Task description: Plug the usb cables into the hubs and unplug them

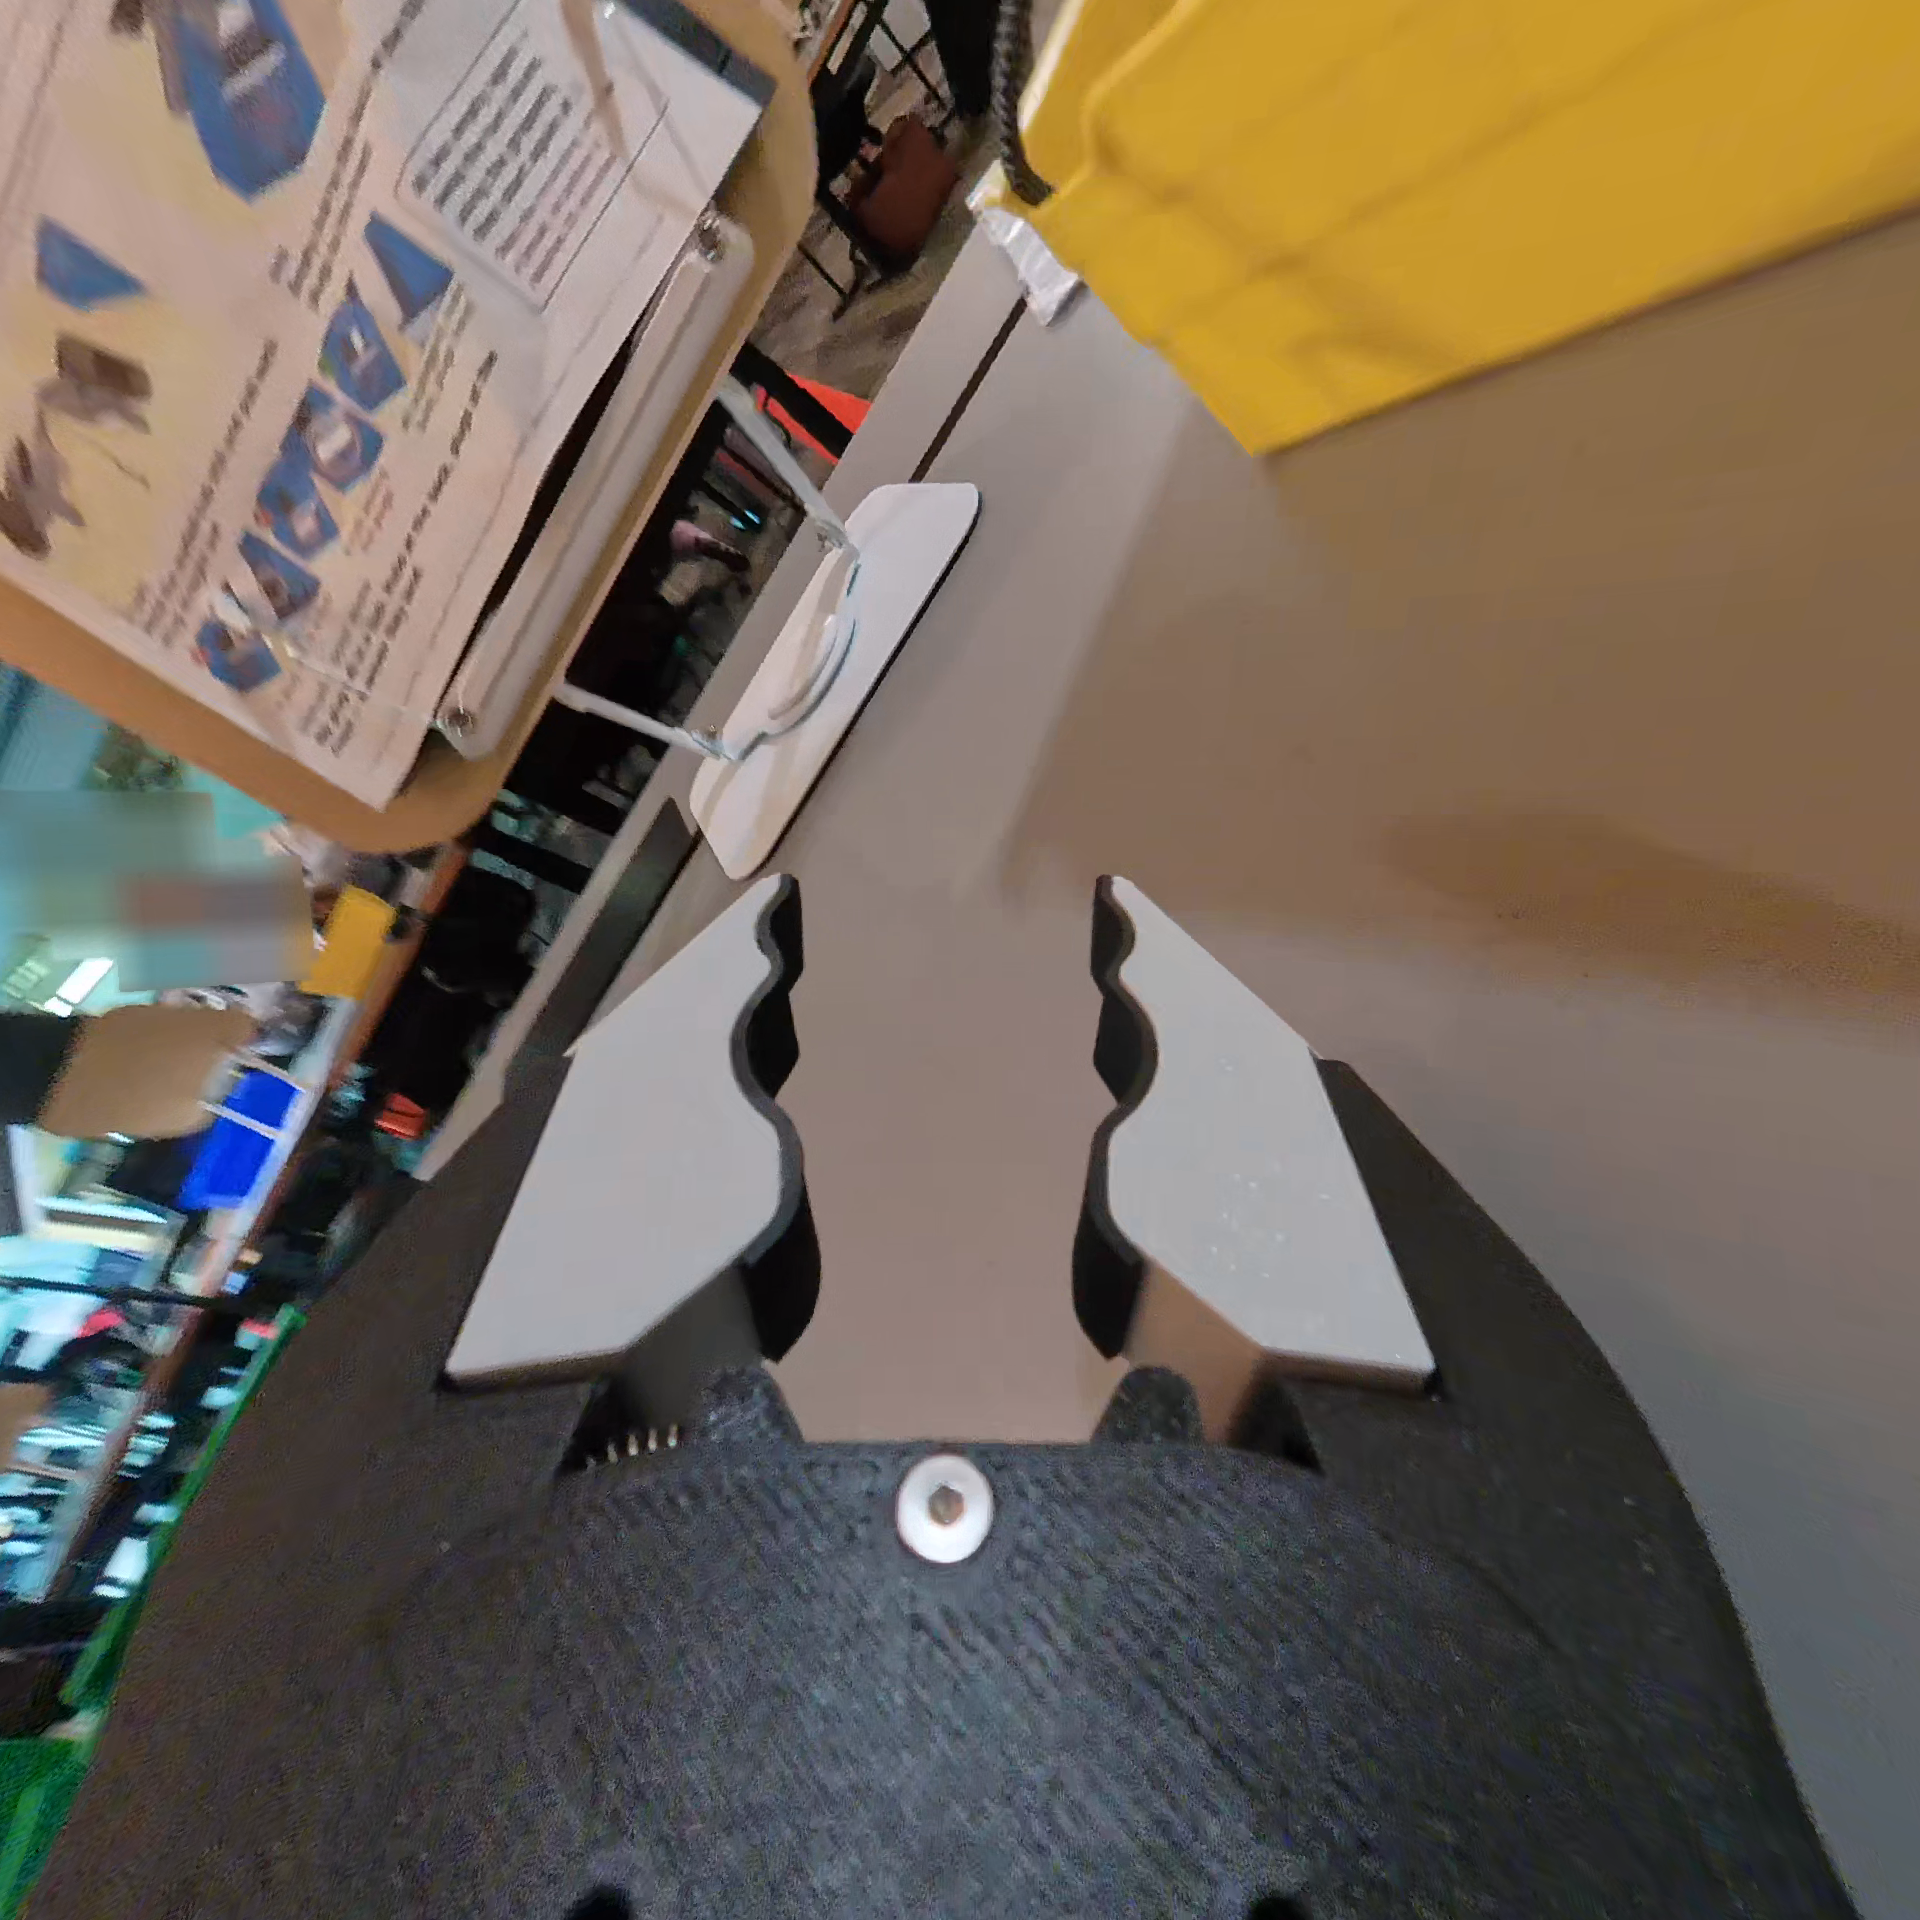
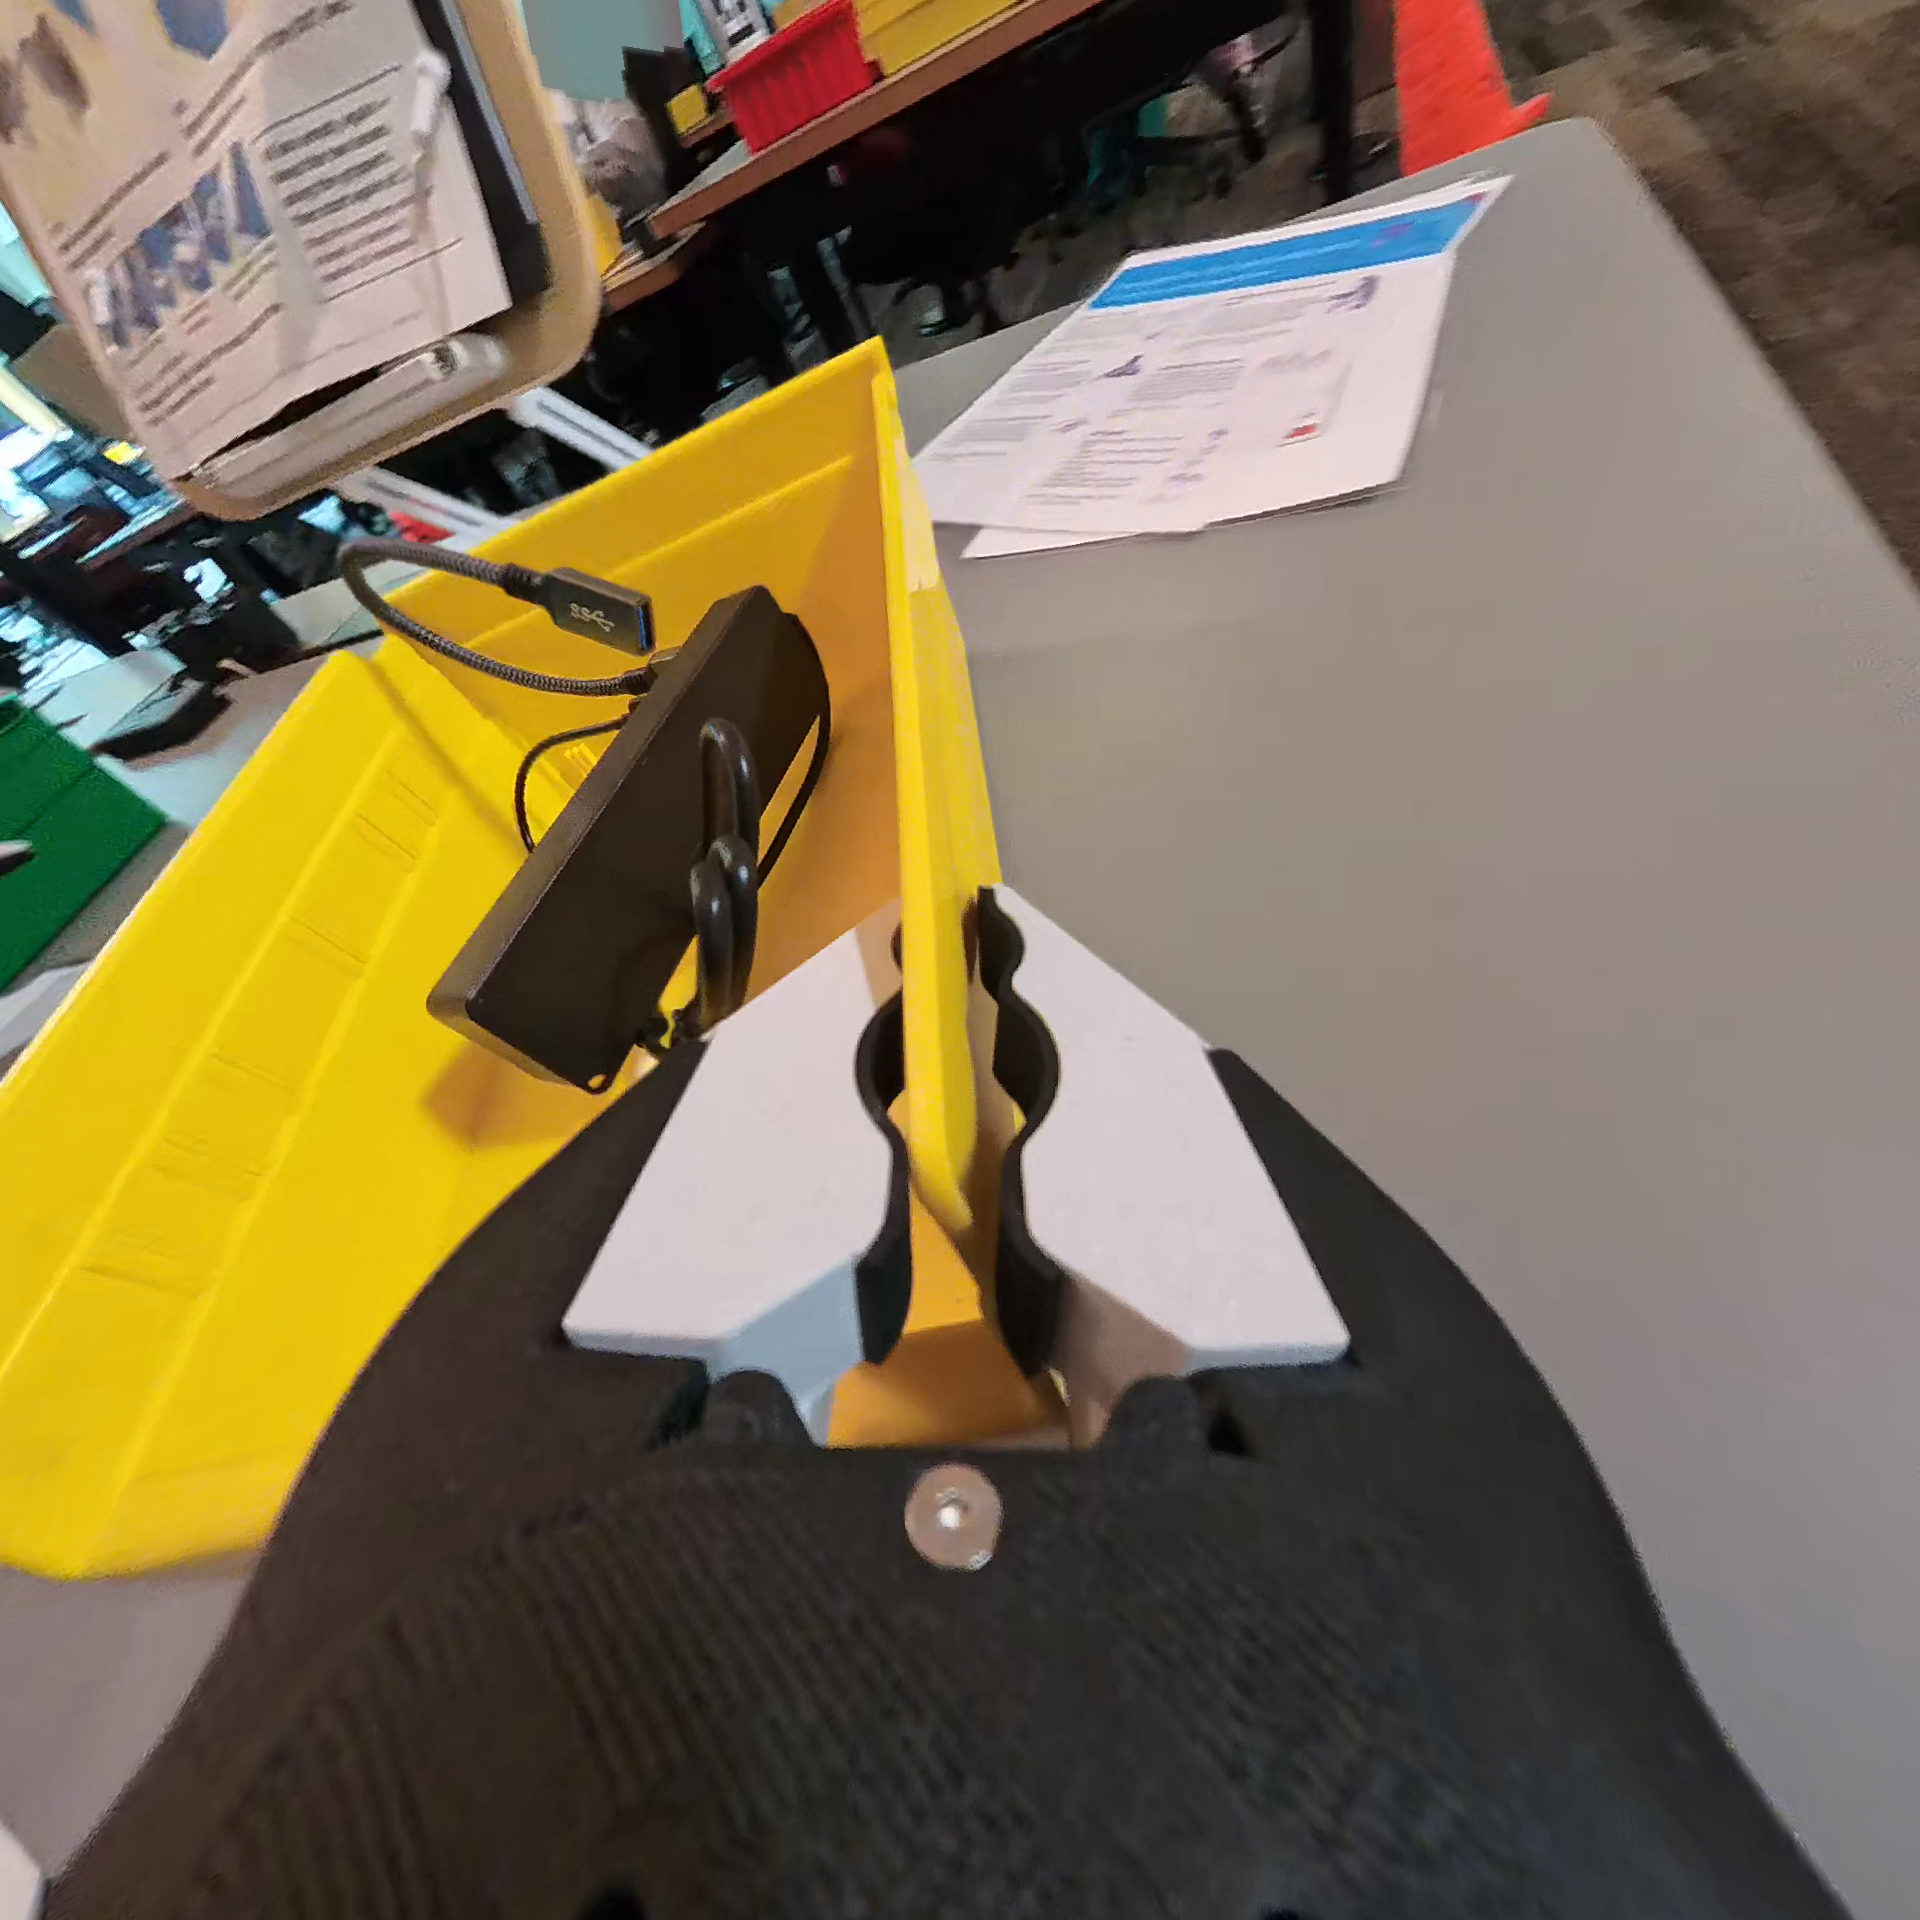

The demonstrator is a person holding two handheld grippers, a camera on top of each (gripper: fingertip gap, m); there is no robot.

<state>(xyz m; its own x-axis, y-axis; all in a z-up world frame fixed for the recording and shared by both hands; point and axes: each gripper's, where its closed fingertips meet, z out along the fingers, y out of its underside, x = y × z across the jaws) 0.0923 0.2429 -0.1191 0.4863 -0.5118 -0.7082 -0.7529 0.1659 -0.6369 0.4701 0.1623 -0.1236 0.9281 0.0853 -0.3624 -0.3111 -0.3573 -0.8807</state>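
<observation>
In the right wrist view my right gripper (image 2: 940, 914) is shut on the wall of a yellow bin (image 2: 312, 987) and holds the bin tilted. Inside the bin a black USB hub (image 2: 634, 842) leans against the wall, with a braided cable (image 2: 457, 634) ending in a grey USB plug (image 2: 597, 613) and a coiled black cable (image 2: 727, 862) lying on it. In the left wrist view my left gripper (image 1: 940, 894) is open and empty above the grey table (image 1: 1351, 987). The yellow bin (image 1: 1455, 187) shows at the upper right there, with a black braided cable (image 1: 1023, 114) over its rim.
A stand with a white base (image 1: 831, 665) holds an instruction board (image 1: 343, 343) at the table's far edge; the board also hangs at the upper left of the right wrist view (image 2: 270, 229). Printed sheets (image 2: 1226, 374) lie on the table to the right. Benches and an orange cone (image 2: 1455, 83) stand beyond.
</observation>
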